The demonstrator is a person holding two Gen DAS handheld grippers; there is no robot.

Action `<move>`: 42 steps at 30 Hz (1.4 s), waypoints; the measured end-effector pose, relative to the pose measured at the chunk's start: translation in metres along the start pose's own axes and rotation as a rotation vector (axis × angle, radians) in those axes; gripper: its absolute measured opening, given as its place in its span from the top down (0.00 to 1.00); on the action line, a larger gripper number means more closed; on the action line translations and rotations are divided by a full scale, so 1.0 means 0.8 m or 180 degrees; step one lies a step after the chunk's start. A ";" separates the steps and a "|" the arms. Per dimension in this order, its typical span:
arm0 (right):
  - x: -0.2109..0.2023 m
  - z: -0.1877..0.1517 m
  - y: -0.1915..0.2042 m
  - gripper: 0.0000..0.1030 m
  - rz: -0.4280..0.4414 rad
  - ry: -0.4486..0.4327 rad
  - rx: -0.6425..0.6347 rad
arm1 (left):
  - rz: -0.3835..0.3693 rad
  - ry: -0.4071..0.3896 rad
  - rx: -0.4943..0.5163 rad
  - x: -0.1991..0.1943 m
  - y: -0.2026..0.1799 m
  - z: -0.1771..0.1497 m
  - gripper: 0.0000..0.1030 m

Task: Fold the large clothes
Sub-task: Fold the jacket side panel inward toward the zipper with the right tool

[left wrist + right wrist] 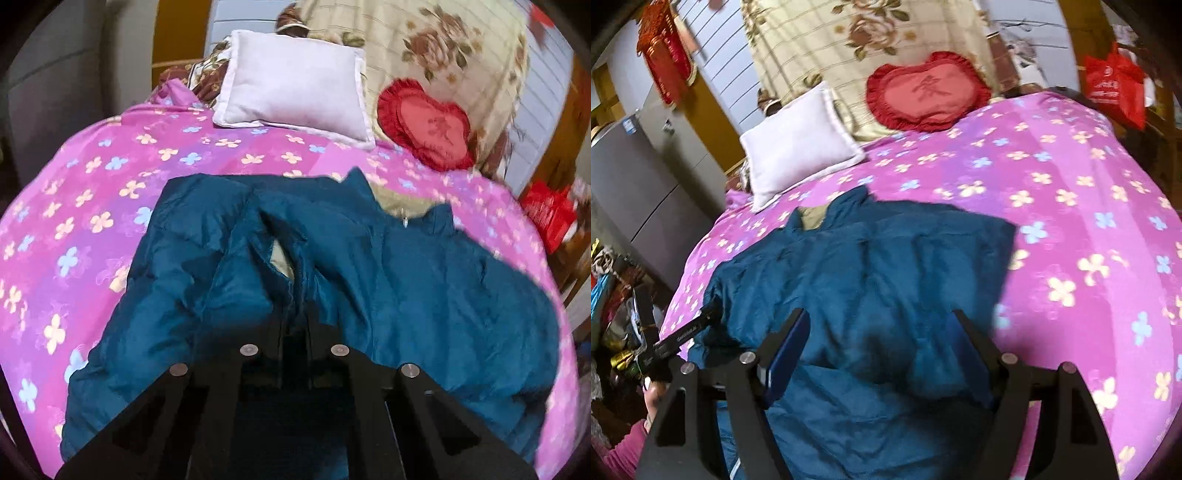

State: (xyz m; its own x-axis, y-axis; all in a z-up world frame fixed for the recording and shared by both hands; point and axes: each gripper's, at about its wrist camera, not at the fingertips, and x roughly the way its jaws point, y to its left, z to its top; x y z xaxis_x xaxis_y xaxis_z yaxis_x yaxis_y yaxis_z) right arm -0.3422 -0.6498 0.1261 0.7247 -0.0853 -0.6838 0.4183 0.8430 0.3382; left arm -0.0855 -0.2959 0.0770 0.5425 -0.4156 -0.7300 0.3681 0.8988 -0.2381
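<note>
A large teal puffer jacket [388,277] lies on a bed with a pink flowered cover [92,206]. In the left wrist view my left gripper [295,317] is shut on a bunched fold of the jacket, which rises in a ridge toward the fingers. In the right wrist view the jacket [871,266] is spread flat with its collar toward the pillows. My right gripper [879,328] is open just above the jacket, its fingers [790,343] wide apart and empty. The left gripper [701,321] shows at the jacket's left edge.
A white pillow [798,144] and a red heart-shaped cushion [923,92] lie at the head of the bed against a cream floral quilt [849,37]. A grey cabinet [635,184] stands to the left, a red bag [1115,85] to the right.
</note>
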 end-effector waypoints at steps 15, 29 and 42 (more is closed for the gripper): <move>0.172 -0.009 0.067 0.22 -0.0368 0.0344 -0.0322 | 0.0127 0.0016 -0.0108 -0.009 0.078 -0.005 1.00; 0.133 0.024 0.116 0.20 -0.0605 0.0067 -0.0773 | 0.0084 -0.0614 0.0217 -0.066 0.024 0.027 0.69; 0.220 0.023 0.110 0.14 -0.0860 0.0165 -0.0796 | 0.0407 -0.0119 0.0271 0.038 0.033 0.004 0.69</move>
State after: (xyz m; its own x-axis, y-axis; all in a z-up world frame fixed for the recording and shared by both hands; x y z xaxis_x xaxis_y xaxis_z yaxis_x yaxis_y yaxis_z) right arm -0.1678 -0.6006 0.0476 0.5750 -0.3010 -0.7608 0.4394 0.8980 -0.0232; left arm -0.0568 -0.2854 0.0506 0.6162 -0.3049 -0.7262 0.3562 0.9302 -0.0884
